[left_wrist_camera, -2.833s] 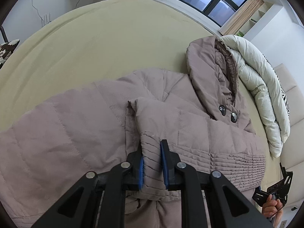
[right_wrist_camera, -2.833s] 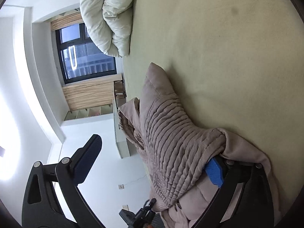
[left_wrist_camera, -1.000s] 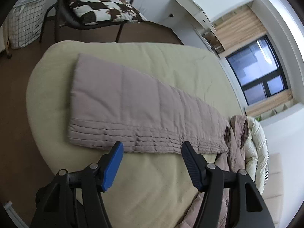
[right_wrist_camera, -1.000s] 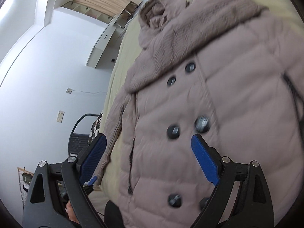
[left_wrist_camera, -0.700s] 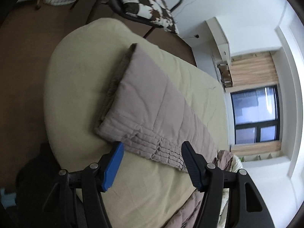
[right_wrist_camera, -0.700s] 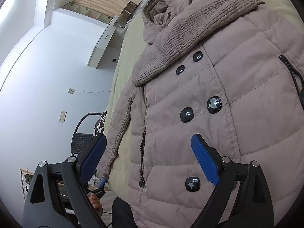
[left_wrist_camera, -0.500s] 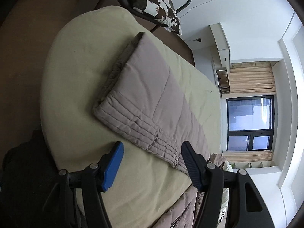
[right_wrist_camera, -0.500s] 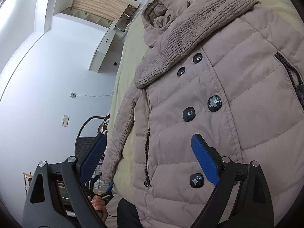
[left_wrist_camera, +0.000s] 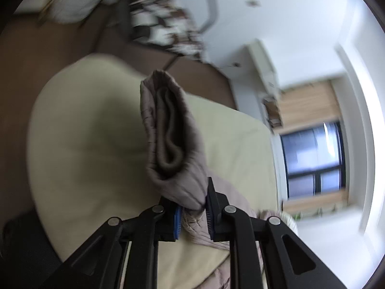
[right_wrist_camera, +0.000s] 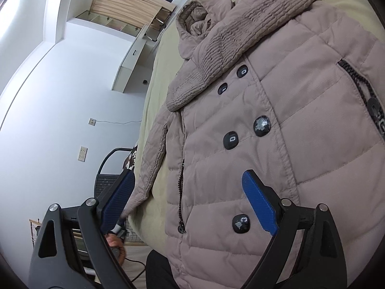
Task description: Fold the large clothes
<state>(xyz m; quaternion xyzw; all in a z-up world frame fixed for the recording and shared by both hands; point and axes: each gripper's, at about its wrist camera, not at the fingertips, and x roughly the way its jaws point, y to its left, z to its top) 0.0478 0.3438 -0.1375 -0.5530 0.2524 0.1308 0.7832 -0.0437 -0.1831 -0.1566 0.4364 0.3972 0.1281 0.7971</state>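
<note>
Left gripper (left_wrist_camera: 192,213) fingers pinched nearly together; right gripper (right_wrist_camera: 190,200) fingers spread wide.

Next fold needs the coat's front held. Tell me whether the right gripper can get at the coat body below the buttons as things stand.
Probably yes. The right gripper is open and holds nothing, hovering over the coat, which lies spread flat on the bed. Nothing sits between its pads and the quilted front.

My bed (right_wrist_camera: 154,101) had just the coat (right_wrist_camera: 276,130) spread flat on its yellowish sheet, buttons up.
</note>
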